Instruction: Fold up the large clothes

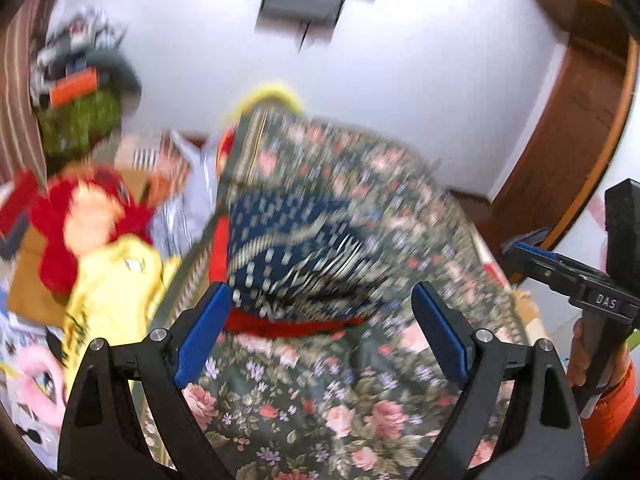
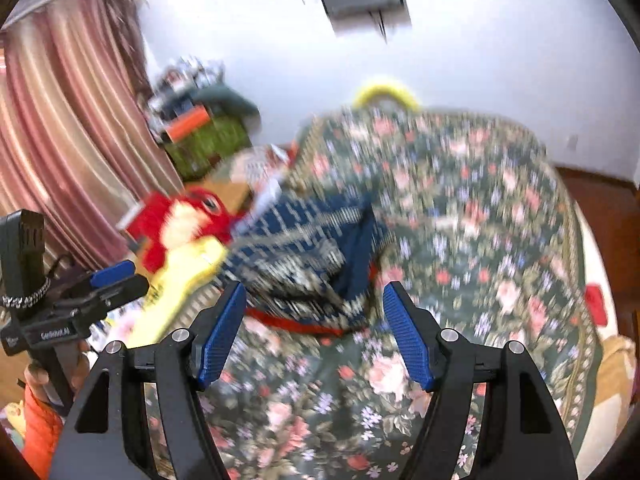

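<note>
Both views are blurred, but the layout reads clearly enough. The blue patterned garment (image 1: 296,248) lies in a heap on the floral bedspread (image 1: 320,408), a red band (image 1: 288,326) showing along its near edge. In the left wrist view the left gripper (image 1: 322,334) hangs above the bedspread with its blue pads (image 1: 202,336) spread wide and nothing between them: it has let go, and floral cloth fills the gap. The right gripper (image 2: 316,336) is likewise released, jaws apart over the bedspread, the garment's near edge just beyond its fingertips and not touched by them.

On the near side of the garment there is a broad stretch of bare bedspread. To its left things crowd in: a yellow cloth (image 1: 116,280) close beside it, then a red plush toy (image 2: 184,220) and a green crate (image 2: 208,144) stacked with clutter by the striped curtain (image 2: 64,120). To the right the bedspread runs to its bordered edge, with a wooden frame (image 1: 568,152) beyond. A yellow hoop (image 2: 386,94) peeks over the far edge against the white wall (image 2: 480,60). Each view catches the other gripper at its side, held in a hand with an orange sleeve (image 1: 616,408).
</note>
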Tool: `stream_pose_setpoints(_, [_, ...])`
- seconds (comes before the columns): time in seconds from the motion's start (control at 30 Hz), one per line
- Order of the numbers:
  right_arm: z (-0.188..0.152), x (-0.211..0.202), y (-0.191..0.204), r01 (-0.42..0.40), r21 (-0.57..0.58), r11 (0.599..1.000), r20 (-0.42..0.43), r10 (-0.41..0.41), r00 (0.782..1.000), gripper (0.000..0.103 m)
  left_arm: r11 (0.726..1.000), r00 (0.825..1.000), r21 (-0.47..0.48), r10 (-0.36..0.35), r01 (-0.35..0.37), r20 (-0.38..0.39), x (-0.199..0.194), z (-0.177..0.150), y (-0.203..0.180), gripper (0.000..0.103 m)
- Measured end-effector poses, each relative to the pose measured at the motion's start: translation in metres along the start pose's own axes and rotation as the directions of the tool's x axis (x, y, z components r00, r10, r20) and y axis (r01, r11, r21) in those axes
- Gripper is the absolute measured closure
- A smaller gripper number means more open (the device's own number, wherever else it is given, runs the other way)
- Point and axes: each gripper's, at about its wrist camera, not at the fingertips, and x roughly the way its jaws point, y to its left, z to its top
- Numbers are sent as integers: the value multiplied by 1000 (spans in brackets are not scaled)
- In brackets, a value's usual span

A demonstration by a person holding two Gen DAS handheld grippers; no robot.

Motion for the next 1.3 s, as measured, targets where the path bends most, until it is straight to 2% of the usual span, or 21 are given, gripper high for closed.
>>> stream_pose_setpoints(0.1, [-1, -41, 20, -29, -45, 999, 110, 34, 993, 35, 999, 993, 51, -21, 15, 118, -49, 3, -22, 11])
stream_pose_setpoints(0.2, [-8, -86, 40, -64, -76, 995, 227, 80, 971, 35, 995, 974, 100, -26, 3, 225, -90, -6, -43, 11])
stream_pose_setpoints(0.3, [-20, -121, 58, -59, -112, 992, 324, 92, 942, 35, 990, 946, 134, -12, -33, 323, -125, -21, -62, 11])
stream_pose_setpoints(0.43, [-41, -153, 82, 15, -155, 988, 444, 56, 894, 35, 985, 901, 145, 20, -92, 434, -158, -44, -81, 11])
stream_pose_setpoints(0.47, [-45, -156, 86, 29, -160, 987, 460, 48, 887, 35, 986, 888, 138, 23, -97, 458, -165, -52, -85, 11])
stream_pose_setpoints(0.57, [-57, -161, 95, 44, -167, 985, 478, 42, 877, 35, 985, 871, 125, 41, -117, 489, -174, -65, -91, 11])
stream_pose_setpoints(0.63, [-63, -160, 99, 40, -162, 986, 475, 43, 879, 28, 983, 864, 119, 62, -139, 500, -176, -72, -94, 11])
stream_pose_setpoints(0.67, [-64, -157, 96, 44, -155, 987, 478, 36, 878, 25, 983, 862, 116, 67, -145, 503, -177, -76, -95, 11])
stream_pose_setpoints(0.73, [-68, -156, 96, 73, -139, 988, 489, 4, 873, 12, 985, 864, 106, 65, -136, 500, -178, -82, -95, 10])
stream_pose_setpoints(0.83, [-71, -157, 92, 94, -110, 990, 495, -27, 868, 0, 988, 857, 81, 71, -130, 511, -180, -90, -93, 3])
stream_pose_setpoints(0.9, [-71, -160, 91, 111, -102, 989, 498, -46, 866, 0, 986, 852, 79, 85, -146, 516, -182, -94, -95, 2])
stream_pose_setpoints(1.03, [-70, -163, 93, 133, -115, 984, 493, -60, 868, 0, 987, 859, 75, 83, -140, 504, -184, -97, -96, 0])
stream_pose_setpoints(1.3, [-78, -163, 96, 133, -128, 983, 491, -54, 869, 0, 986, 861, 73, 92, -147, 501, -184, -100, -97, 0])
